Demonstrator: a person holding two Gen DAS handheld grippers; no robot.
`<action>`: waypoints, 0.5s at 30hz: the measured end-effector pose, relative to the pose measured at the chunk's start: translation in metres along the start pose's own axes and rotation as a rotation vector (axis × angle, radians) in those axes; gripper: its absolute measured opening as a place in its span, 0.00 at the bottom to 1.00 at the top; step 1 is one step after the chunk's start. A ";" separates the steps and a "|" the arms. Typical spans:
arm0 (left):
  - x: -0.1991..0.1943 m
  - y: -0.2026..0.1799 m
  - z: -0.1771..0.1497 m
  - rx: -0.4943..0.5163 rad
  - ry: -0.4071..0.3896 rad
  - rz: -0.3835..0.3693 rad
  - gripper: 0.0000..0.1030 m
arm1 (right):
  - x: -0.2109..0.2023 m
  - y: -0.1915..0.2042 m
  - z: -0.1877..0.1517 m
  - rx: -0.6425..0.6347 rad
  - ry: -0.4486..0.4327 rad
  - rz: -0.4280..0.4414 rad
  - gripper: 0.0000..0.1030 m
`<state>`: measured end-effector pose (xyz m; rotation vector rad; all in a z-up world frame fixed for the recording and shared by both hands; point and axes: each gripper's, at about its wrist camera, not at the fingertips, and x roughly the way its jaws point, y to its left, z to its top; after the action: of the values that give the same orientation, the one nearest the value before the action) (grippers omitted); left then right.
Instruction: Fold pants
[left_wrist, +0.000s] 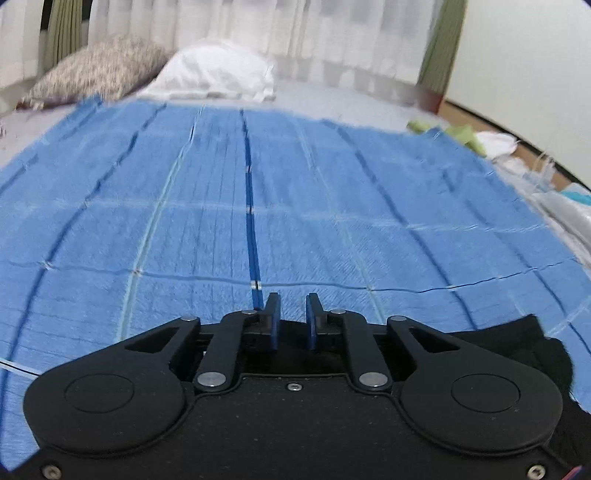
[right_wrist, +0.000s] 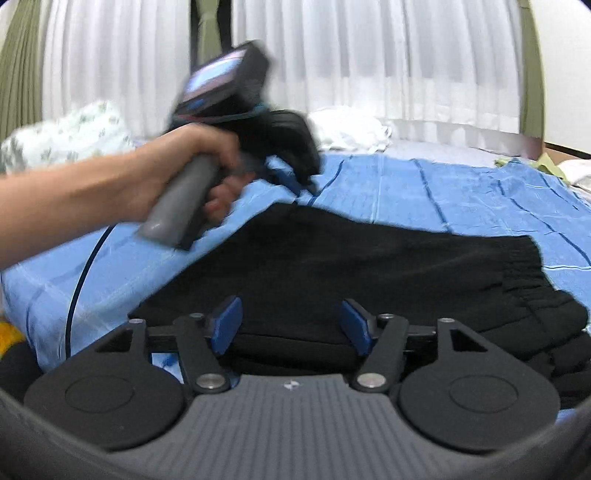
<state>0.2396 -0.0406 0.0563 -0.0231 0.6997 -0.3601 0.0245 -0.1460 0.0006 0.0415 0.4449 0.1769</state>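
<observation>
The black pants (right_wrist: 369, 258) lie folded on the blue blanket (right_wrist: 461, 192), with the gathered waistband at the right. My right gripper (right_wrist: 291, 317) hovers over their near folded edge. It is open wide, and the cloth lies below the pads, not pinched. A hand (right_wrist: 192, 158) holds my left gripper (right_wrist: 295, 181) beyond the pants' far left edge, blurred, pointing down at the blanket. In the left wrist view the left gripper (left_wrist: 293, 306) shows a narrow gap with nothing in it. Only a black corner of the pants (left_wrist: 532, 336) shows at the lower right.
The blue striped blanket (left_wrist: 258, 203) covers the bed. A patterned pillow (left_wrist: 99, 70) and a white pillow (left_wrist: 218, 70) lie at the far end before white curtains (right_wrist: 369, 55). Green cloth (left_wrist: 461, 134) and white items sit at the right edge. A dark cable (right_wrist: 79, 280) hangs at the left.
</observation>
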 end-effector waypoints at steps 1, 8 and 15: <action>-0.011 -0.002 -0.003 0.021 -0.015 0.000 0.16 | -0.002 -0.003 0.002 0.007 -0.017 -0.017 0.74; -0.079 -0.001 -0.066 0.056 -0.059 -0.025 0.17 | -0.003 -0.038 0.013 0.039 -0.044 -0.150 0.75; -0.109 -0.007 -0.138 0.109 -0.020 0.030 0.19 | -0.002 -0.069 0.021 0.058 -0.025 -0.250 0.76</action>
<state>0.0733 0.0024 0.0195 0.0866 0.6588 -0.3677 0.0433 -0.2146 0.0152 0.0441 0.4267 -0.0826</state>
